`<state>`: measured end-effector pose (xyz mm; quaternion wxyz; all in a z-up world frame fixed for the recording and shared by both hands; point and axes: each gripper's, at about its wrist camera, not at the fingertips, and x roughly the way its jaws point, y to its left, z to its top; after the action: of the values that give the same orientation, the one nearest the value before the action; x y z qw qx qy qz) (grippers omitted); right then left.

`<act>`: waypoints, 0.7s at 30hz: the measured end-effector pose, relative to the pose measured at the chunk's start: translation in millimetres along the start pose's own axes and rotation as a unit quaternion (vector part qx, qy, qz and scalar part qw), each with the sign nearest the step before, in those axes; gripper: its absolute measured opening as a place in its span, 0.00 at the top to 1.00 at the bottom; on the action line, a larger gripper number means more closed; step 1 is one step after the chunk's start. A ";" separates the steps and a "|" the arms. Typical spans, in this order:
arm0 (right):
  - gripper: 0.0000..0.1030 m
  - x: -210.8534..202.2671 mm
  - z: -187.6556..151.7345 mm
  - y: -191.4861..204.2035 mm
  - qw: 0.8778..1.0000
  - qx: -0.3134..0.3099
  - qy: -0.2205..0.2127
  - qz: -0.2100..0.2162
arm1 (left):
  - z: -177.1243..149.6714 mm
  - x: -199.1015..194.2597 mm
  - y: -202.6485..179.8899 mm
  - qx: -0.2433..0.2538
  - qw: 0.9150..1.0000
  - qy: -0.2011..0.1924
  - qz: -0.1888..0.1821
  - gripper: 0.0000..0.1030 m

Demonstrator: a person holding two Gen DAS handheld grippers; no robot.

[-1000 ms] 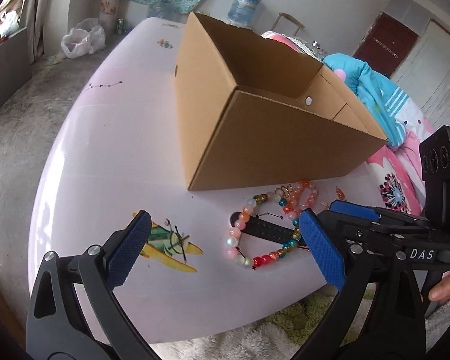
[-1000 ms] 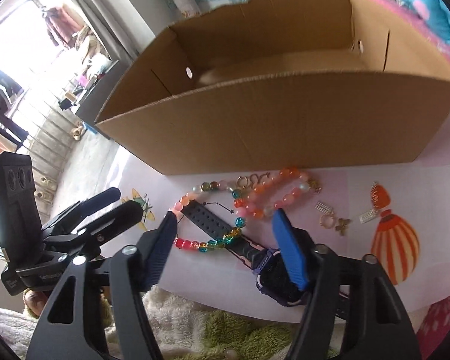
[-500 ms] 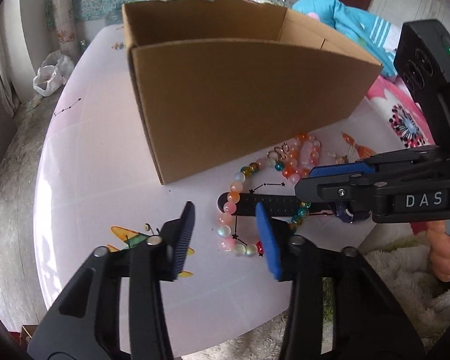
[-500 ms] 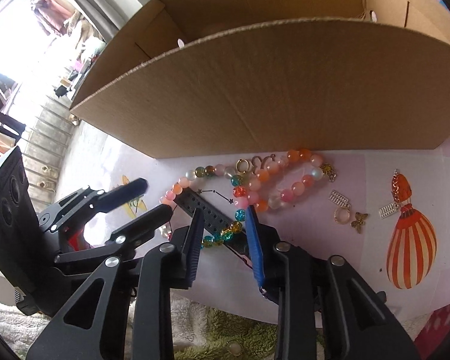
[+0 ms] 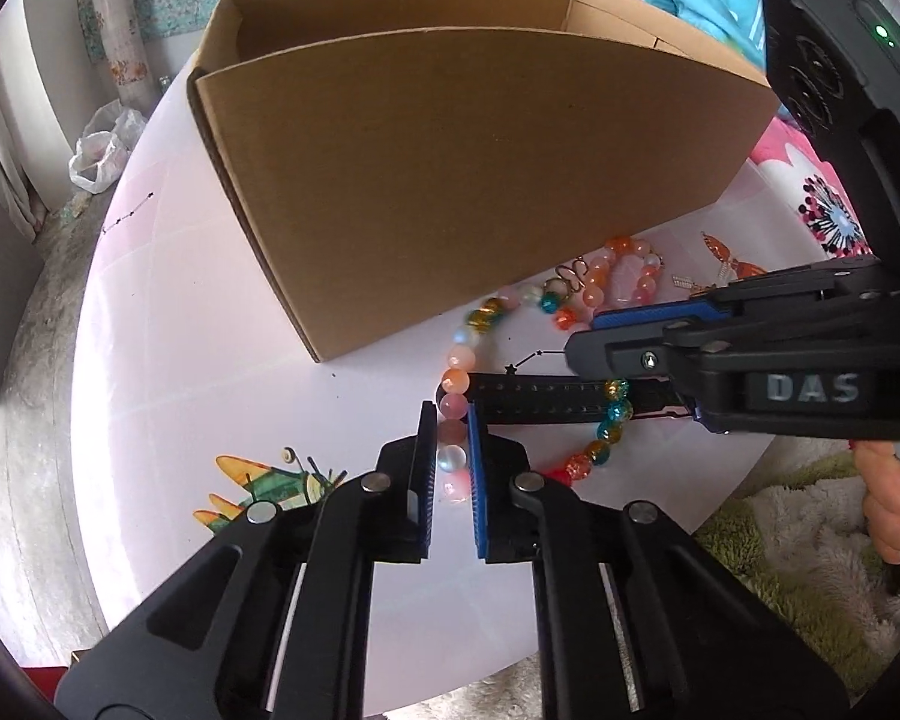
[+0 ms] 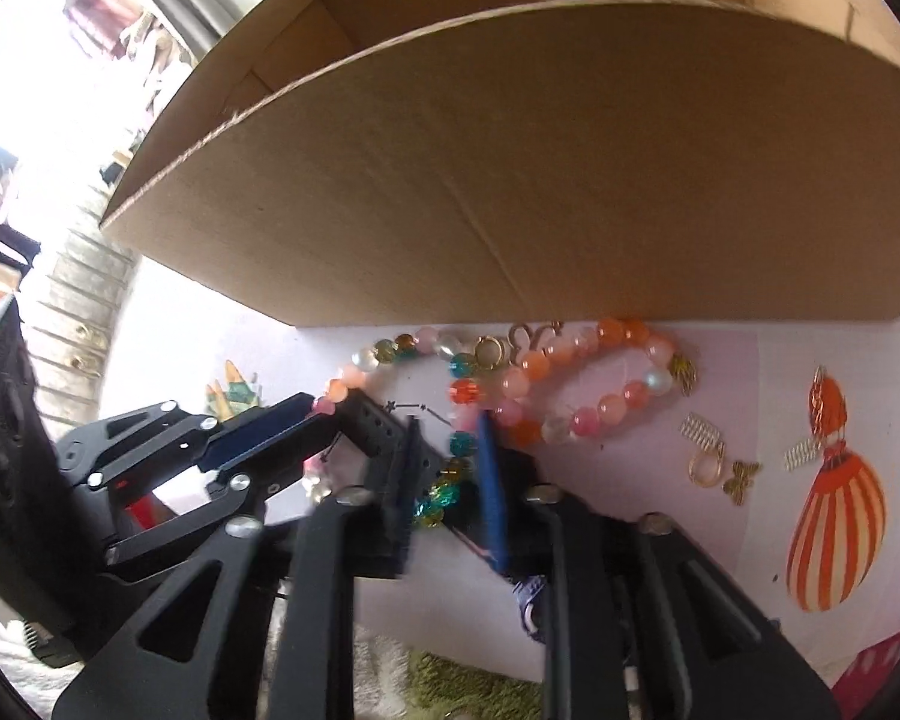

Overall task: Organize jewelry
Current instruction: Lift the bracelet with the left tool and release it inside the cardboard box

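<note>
Partly, the right tool hides the watch strap.

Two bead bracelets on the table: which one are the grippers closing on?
The multicolour bracelet, the one with teal, amber and red beads draped over the black watch strap. Both grippers are closing on it; the pink-orange bracelet by the box lies untouched.

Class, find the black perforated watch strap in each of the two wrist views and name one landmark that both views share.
Left wrist view: the black watch strap lies flat right of centre, just beyond the blue pads, under the bead bracelet.
Right wrist view: it runs diagonally at lower centre, partly hidden by the jaws.
Shared landmark: the cardboard box, standing behind the jewellery in both.
</note>
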<state>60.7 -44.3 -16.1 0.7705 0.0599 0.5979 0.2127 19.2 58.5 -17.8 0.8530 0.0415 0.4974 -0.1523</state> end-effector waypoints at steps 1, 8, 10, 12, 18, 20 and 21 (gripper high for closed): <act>0.91 0.8 0.2 0.7 1.000 -0.001 -0.003 0.003 | 0.7 0.9 -1.8 0.003 1.000 -0.001 0.006 0.91; 0.91 -19.1 -4.9 10.3 0.998 -0.022 -0.059 0.015 | 5.9 -18.7 4.2 -0.013 0.999 -0.029 0.028 0.91; 0.91 -25.3 -4.4 10.1 0.996 -0.033 -0.074 0.023 | 10.0 -30.3 7.1 -0.025 0.998 -0.043 0.029 0.91; 0.91 -37.4 -6.2 15.7 0.995 -0.047 -0.088 0.029 | 15.1 -43.4 9.3 -0.035 0.997 -0.057 0.023 0.91; 0.91 -103.2 0.9 31.0 0.983 -0.096 -0.143 0.061 | 44.4 -108.2 10.5 -0.038 0.991 -0.126 -0.004 0.91; 0.91 -130.2 10.6 37.8 0.977 -0.116 -0.167 0.070 | 62.6 -126.4 6.8 -0.027 0.987 -0.156 0.002 0.91; 0.91 -139.3 18.9 38.2 0.974 -0.124 -0.175 0.073 | 72.8 -131.0 6.5 -0.022 0.986 -0.166 0.002 0.91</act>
<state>41.7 -62.4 127.1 0.8471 0.0434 0.4168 0.3269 21.9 77.1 131.0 0.9247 -0.0021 0.3524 -0.1438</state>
